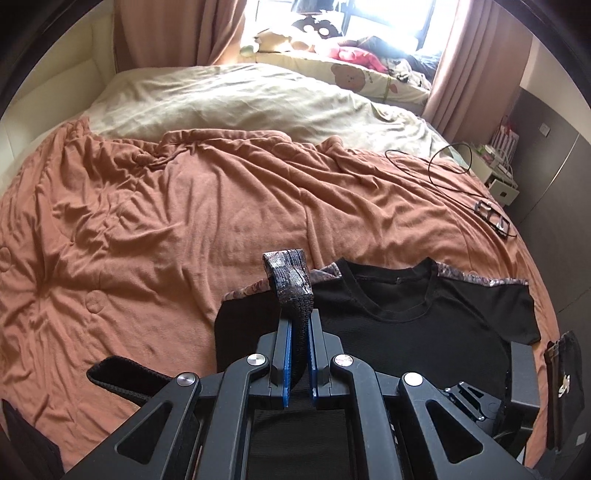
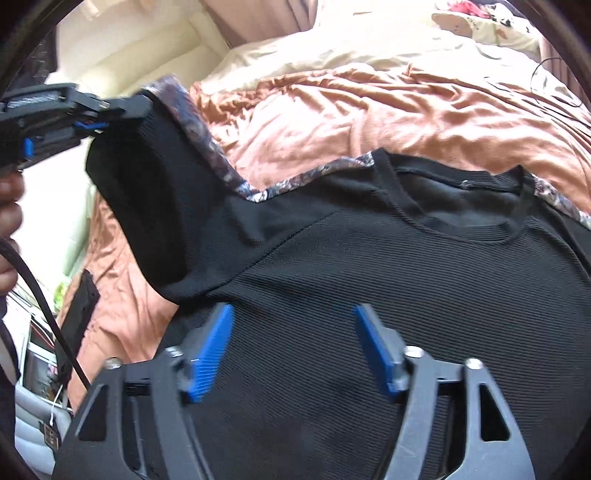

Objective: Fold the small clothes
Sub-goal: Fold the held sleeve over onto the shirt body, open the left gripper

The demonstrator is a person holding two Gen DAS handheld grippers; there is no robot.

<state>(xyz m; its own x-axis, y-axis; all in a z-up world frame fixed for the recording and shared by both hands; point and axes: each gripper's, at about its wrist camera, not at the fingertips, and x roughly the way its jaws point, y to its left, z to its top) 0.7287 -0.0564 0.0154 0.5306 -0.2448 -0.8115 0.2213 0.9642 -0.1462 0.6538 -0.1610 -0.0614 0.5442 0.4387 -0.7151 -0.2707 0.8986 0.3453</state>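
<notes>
My left gripper [image 1: 299, 325] is clamped on the black shirt's [image 2: 369, 295] patterned sleeve edge [image 1: 291, 280], lifted off the bed [image 1: 166, 206]. My right gripper [image 2: 295, 350] hovers over the shirt's chest, jaws apart, holding nothing.

Daylight from the window [image 1: 369, 22] blew out to white glare; the bed [image 1: 184, 206] was evenly lit. Fisheye edges curved darkly; the right view was motion-blurred.

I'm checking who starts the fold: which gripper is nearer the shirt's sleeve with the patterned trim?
Left. The left gripper is shut on that sleeve, lifting it off the bed. The right gripper is open over the shirt body, beside the sleeve's base, not touching it.
</notes>
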